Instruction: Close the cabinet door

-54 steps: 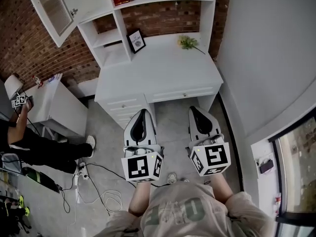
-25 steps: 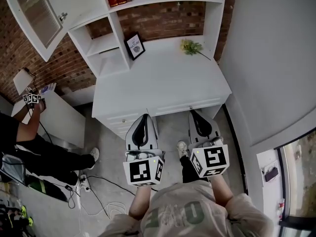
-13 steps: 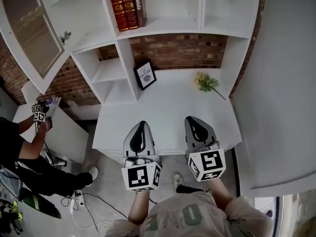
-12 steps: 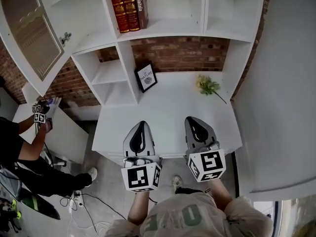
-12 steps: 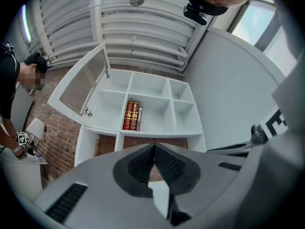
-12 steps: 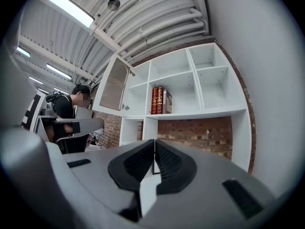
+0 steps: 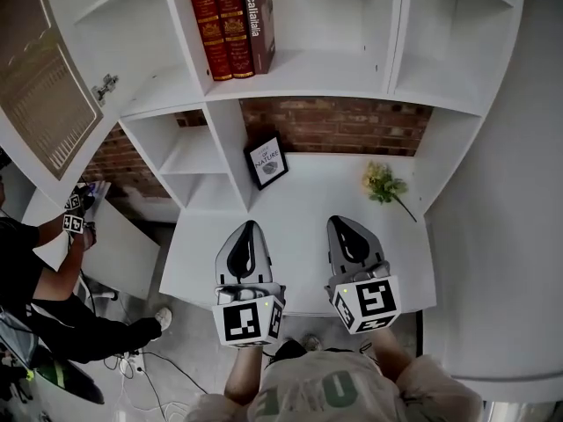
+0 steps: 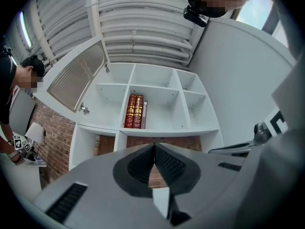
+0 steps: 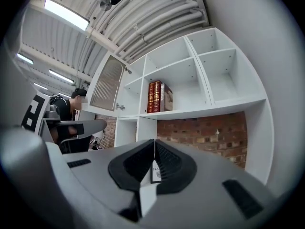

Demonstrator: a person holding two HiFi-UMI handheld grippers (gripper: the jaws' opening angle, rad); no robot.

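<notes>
— Door [image 7: 48, 104] hanging open, up and left of left gripper [image 7: 249, 229] and right gripper [image 7: 340, 224], standing out from top-left compartment of shelf unit [image 7: 352, 60], long edge running upright.

— Lying nearer to left one. Clamping fully shut on both sides, gripping nothing.

— Hovering over white desk [image 7: 299, 202], with books [image 7: 233, 25] above and brick wall [image 7: 343, 126] showing behind.

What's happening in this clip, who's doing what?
A person stands at a white desk with a gripper in each hand. The left gripper and right gripper are both shut and empty, held side by side above the desk. The cabinet door at the upper left hangs open and neither gripper touches it, so closing it is not yet done.
</notes>
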